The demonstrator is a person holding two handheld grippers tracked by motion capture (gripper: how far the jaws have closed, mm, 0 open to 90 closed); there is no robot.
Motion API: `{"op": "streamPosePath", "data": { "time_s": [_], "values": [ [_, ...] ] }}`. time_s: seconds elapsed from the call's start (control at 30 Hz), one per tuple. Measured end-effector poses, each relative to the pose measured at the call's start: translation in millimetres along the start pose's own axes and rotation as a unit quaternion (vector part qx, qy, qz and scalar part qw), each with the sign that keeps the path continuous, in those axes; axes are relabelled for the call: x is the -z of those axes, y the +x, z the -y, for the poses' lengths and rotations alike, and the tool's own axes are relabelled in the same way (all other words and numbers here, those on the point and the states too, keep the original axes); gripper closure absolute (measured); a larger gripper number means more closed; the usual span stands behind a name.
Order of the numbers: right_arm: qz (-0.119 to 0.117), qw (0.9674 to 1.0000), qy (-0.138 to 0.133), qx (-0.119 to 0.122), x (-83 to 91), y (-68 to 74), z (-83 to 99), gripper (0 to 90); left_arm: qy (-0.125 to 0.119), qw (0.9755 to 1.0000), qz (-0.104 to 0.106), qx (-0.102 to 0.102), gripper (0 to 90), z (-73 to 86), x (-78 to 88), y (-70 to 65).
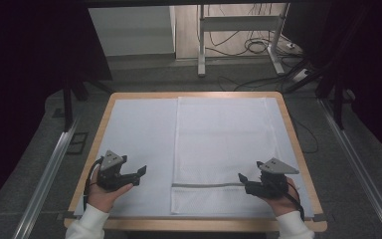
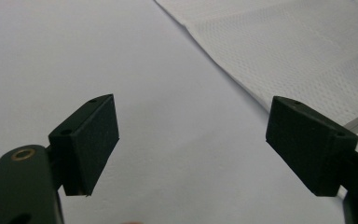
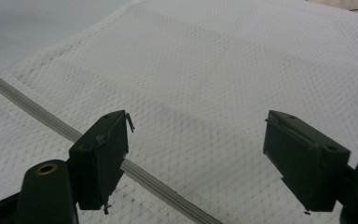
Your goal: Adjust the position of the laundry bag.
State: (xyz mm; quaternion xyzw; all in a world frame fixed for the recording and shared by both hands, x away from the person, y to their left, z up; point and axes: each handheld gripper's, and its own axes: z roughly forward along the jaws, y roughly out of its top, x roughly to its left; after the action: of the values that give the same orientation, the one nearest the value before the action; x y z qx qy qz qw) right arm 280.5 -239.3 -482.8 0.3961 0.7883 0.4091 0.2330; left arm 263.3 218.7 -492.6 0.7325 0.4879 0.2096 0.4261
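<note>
A white mesh bag (image 1: 221, 149) lies flat on the table's white cover (image 1: 134, 144), with a grey zipper (image 1: 206, 185) running across its near end. My left gripper (image 1: 138, 174) hovers open over the bare cover, left of the bag's edge (image 2: 279, 51), with nothing between its jaws (image 2: 192, 144). My right gripper (image 1: 243, 180) stands open at the right end of the zipper. In the right gripper view the mesh bag (image 3: 223, 70) spreads below the wide-apart jaws (image 3: 196, 154), and the zipper (image 3: 32, 109) passes under the left fingertip (image 3: 103, 154).
The wooden table edge (image 1: 99, 127) frames the white cover. Beyond the table stand a metal desk frame (image 1: 201, 45) and loose cables (image 1: 258, 47) on the floor. Rails (image 1: 49, 169) run along both sides of the table.
</note>
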Motion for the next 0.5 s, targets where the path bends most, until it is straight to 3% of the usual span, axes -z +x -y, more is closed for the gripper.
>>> {"op": "streamPosePath", "data": {
  "time_s": [0.5],
  "values": [
    [-0.002,0.9993,0.025,-0.028,-0.8,-2.7,-0.2,20.6,0.029,0.9994,0.018,0.001,16.4,-2.1,-2.7,-7.2]
  ]
}}
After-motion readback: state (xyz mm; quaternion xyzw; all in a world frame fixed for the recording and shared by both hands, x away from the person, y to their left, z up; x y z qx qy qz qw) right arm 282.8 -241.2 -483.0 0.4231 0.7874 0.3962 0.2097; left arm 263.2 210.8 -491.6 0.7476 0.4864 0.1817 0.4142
